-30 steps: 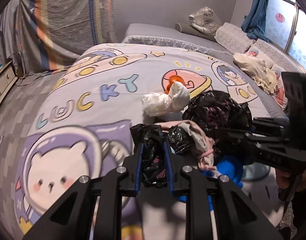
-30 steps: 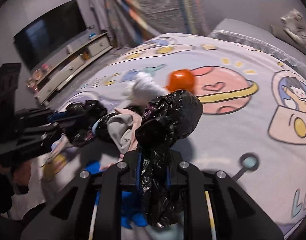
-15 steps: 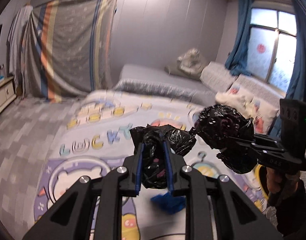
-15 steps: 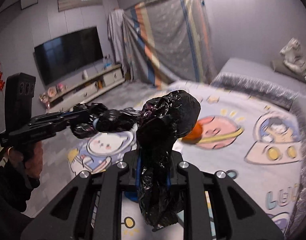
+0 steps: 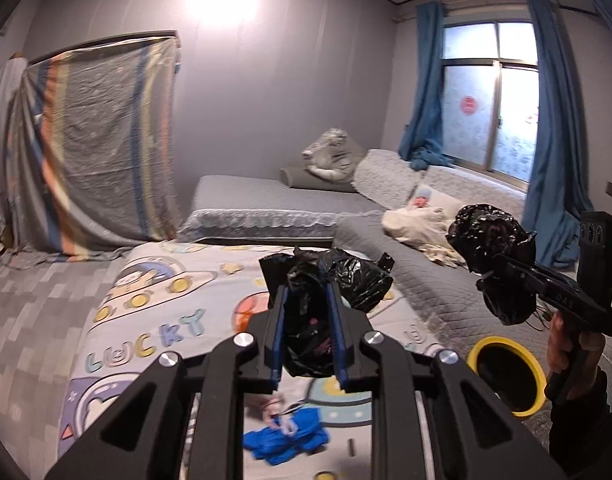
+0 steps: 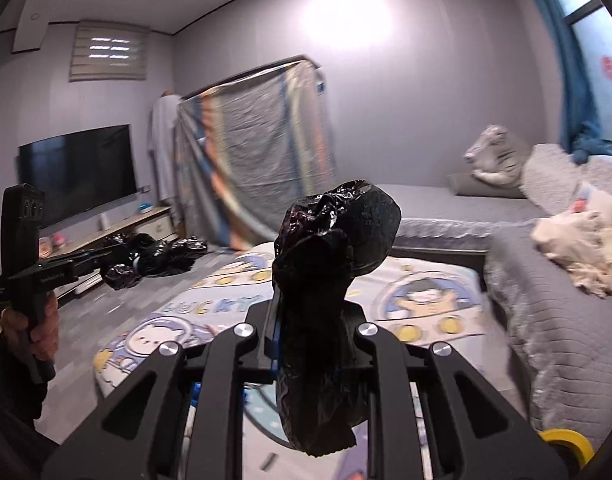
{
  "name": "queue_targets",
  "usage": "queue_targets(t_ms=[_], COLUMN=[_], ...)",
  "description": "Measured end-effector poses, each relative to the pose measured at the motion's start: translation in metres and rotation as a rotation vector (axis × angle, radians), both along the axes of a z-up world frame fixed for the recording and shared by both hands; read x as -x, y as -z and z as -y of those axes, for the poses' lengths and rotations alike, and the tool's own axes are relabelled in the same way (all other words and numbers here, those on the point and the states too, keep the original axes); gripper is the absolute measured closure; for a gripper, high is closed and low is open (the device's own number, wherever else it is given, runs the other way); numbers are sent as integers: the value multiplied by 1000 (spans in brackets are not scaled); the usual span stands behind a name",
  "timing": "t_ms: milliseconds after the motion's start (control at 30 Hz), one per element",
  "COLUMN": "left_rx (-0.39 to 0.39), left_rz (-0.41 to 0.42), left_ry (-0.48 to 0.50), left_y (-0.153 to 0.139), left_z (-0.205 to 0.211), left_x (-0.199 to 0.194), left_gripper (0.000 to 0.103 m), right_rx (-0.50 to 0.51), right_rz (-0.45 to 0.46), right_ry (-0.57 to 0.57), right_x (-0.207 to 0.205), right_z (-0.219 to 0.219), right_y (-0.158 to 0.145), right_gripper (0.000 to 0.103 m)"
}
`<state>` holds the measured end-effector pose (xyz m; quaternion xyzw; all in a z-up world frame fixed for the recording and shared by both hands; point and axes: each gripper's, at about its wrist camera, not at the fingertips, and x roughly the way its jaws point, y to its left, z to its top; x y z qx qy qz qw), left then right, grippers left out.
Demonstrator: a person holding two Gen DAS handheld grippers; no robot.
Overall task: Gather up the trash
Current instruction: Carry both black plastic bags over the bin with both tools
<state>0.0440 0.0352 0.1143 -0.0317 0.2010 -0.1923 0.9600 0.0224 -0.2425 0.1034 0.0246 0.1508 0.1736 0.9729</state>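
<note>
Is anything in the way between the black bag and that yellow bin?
Nothing visible. The right gripper holds its black bag in open air just above the yellow bin, whose mouth looks uncovered.

Black glossy trash bag (image 5: pixel 310 320); yellow-rimmed bin (image 5: pixel 506 376); blue crumpled item (image 5: pixel 285 438) on pastel cartoon mat (image 5: pixel 153 320); blue curtains (image 5: pixel 554 120); striped hanging sheet (image 5: pixel 97 140); grey walls.

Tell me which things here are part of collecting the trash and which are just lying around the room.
Part of the job:
black trash bag, clamped in left gripper and right gripper
yellow-rimmed bin
blue scrap on the play mat

Lying about:
plush toy
television
striped sheet
</note>
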Motion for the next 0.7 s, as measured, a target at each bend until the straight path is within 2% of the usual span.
queue_targets(t_ms=[300, 433, 567, 700], left_rx=[19, 16, -17, -68], left_rz=[-16, -13, -3, -18], left_ry=[192, 245, 274, 349], left_y=[7, 11, 19, 29], left_z=[86, 129, 163, 207], left_x=[-18, -25, -26, -26], left_gripper=[85, 85, 85, 85], right_rx=[-13, -17, -21, -34], right_rz=[19, 29, 22, 4], right_ry=[245, 344, 434, 503], right_x=[41, 65, 90, 106], right_z=[79, 109, 135, 154], right_y=[10, 16, 26, 41], right_gripper=[86, 86, 86, 86])
